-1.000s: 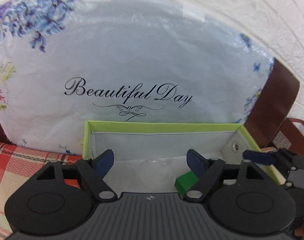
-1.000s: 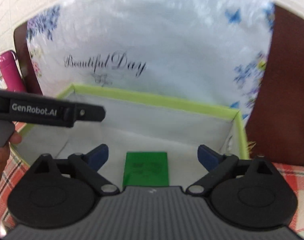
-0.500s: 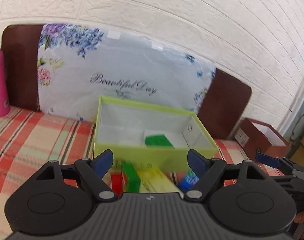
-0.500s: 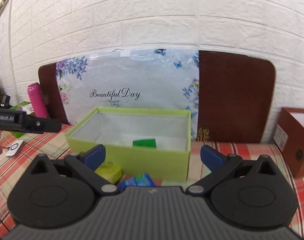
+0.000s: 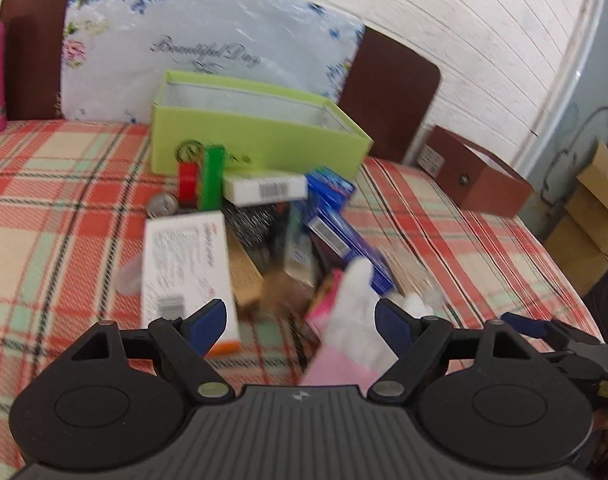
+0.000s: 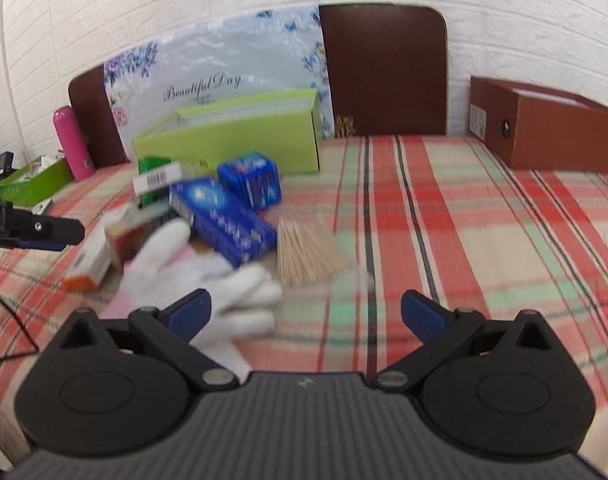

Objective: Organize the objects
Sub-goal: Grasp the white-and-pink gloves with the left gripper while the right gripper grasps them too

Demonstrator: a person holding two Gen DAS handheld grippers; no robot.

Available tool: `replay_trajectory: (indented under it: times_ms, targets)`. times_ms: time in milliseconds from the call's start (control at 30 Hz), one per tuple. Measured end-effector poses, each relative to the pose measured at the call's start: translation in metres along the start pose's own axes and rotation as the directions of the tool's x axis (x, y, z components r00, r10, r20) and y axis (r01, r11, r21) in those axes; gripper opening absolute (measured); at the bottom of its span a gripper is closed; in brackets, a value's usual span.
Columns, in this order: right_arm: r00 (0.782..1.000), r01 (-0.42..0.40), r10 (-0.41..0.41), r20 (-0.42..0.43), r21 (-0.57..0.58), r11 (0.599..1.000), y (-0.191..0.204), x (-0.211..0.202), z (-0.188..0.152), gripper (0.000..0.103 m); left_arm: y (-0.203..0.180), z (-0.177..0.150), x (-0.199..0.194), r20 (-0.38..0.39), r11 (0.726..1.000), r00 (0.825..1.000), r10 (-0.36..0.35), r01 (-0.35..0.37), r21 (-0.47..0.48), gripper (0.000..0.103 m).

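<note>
Since both grippers, left (image 5: 300,318) and right (image 6: 306,312), hang w/ fingers released, nothing held: pile incl. white glove (image 6: 208,276) sits near side of green box (image 5: 260,140) on desk; approach low, one item.

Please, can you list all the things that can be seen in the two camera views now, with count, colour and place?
Open box: 1, lime green, at the back of the pile.
Long box: 1, blue, middle of the pile.
Cube box: 1, blue, beside the green box.
Flat carton: 1, white with orange end, left of the pile.
Barcode carton: 1, white, on top of the pile.
Glove: 1, white, front of the pile.
Toothpicks: 1 bundle, tan, right of the pile.
Bottle: 1, pink, far left.
Side box: 1, brown, far right.
Tablecloth: 1, red-green plaid.
Left claw: open, empty.
Right claw: open, empty.
</note>
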State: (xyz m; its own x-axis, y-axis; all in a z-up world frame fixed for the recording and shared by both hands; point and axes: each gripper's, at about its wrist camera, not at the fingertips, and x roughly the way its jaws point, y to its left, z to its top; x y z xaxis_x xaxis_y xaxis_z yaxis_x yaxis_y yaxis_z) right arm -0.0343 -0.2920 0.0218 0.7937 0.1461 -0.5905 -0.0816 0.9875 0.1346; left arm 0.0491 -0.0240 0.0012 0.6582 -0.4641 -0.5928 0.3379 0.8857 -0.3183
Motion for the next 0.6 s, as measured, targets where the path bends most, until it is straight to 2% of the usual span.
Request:
replay_trajectory:
  times_ms: [100,367,400,433,467,500,600]
  targets:
    - [1.0,-0.009,0.01,-0.01,0.033,0.999,0.0,-0.005,-0.012,0.103,-0.012,-0.011,0.007,-0.028,0.998,0.998,-0.053,0.054,0.038,0.084]
    - [1.0,-0.002,0.002,0.0,0.063,0.998,-0.003,-0.015,-0.02,0.103,-0.036,-0.031,0.044,-0.115,0.99,0.992,-0.044,0.058,0.128,0.084]
    - [1.0,-0.002,0.002,0.001,0.06,0.998,-0.003,-0.015,-0.021,0.103,-0.036,-0.032,0.046,-0.115,0.989,0.992,-0.051,0.066,0.133,0.079]
    - [1.0,0.0,0.0,-0.001,0.058,0.998,-0.001,-0.015,-0.021,0.103,-0.035,-0.033,0.047,-0.117,0.987,0.991,-0.061,0.078,0.141,0.067]
    - [1.0,0.001,-0.001,-0.003,0.058,0.998,0.0,-0.015,-0.021,0.103,-0.034,-0.034,0.048,-0.137,0.983,0.987,-0.085,0.106,0.152,0.036]
    - [1.0,-0.001,0.001,-0.005,0.057,0.998,0.0,-0.014,-0.022,0.103,-0.032,-0.034,0.047,-0.156,0.981,0.982,-0.103,0.127,0.15,0.028]
    - [1.0,-0.016,0.017,-0.014,0.047,0.999,0.004,-0.011,-0.021,0.103,-0.022,-0.032,0.033,-0.145,0.978,0.983,-0.117,0.139,0.156,0.018]
